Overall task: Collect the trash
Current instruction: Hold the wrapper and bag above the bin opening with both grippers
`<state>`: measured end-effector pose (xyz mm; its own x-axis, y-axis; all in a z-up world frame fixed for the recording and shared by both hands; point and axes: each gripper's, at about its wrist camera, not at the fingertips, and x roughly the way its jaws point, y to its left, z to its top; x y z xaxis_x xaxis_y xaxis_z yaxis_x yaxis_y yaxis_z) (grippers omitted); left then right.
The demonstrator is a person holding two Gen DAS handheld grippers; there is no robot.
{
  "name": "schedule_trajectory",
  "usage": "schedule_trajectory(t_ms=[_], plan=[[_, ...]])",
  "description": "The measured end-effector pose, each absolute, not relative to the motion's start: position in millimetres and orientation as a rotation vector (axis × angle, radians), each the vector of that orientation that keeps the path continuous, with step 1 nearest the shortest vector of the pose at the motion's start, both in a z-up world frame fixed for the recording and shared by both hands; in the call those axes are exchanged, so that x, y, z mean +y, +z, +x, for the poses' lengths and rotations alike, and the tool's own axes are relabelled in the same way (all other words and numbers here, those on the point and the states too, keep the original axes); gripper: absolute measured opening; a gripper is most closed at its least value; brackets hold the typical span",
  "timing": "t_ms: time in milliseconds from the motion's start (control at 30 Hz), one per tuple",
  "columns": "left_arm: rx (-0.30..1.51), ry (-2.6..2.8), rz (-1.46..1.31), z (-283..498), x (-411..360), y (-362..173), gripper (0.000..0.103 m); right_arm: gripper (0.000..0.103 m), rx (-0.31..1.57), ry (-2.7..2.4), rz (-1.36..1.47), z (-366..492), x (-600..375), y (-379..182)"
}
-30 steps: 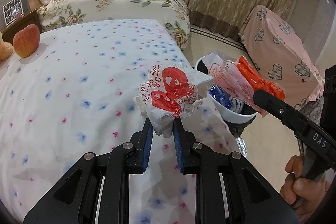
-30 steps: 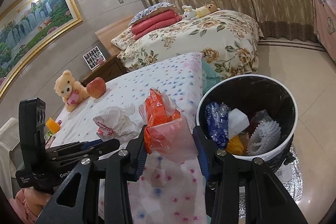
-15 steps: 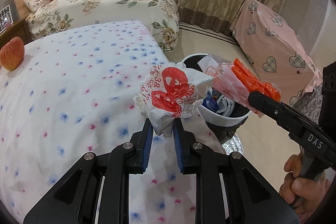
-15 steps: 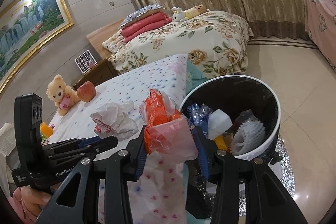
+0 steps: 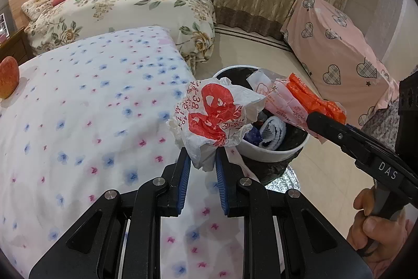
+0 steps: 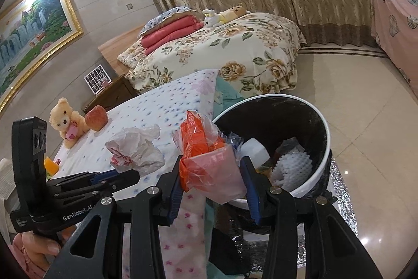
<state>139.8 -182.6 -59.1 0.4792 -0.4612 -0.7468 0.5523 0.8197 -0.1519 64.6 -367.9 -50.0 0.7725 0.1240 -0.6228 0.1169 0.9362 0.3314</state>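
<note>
Two grippers show, each holding one piece of trash, and there is one trash bin (image 6: 322, 166) on the floor beside the bed (image 5: 78, 106) with the dotted sheet. The left gripper (image 5: 202, 169) has its jaws nearly closed, pinching the tail of a crumpled white bag (image 5: 214, 117) with red print, held above the bed's edge just beside the bin. The right gripper (image 6: 213, 190) has its jaws partly open and clamped on a clear pink wrapper (image 6: 209, 164) with an orange pack inside, held at the bin's near rim. In the bin lie one white spiky piece, one white block and something blue; the rest is hidden behind the wrapper. One apple (image 6: 96, 117) and one teddy bear (image 6: 65, 122) sit on the bed. Each hand is cut off by the frame's edge.
</note>
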Motion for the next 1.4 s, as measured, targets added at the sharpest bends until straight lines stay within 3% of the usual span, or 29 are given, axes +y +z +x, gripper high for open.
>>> schedule_trajectory(t_ms=[1400], plan=[[0.877,-0.667,0.17,141,-219,-61,0.019,0.042,0.714,-0.055,0.361,61,-393,-54]])
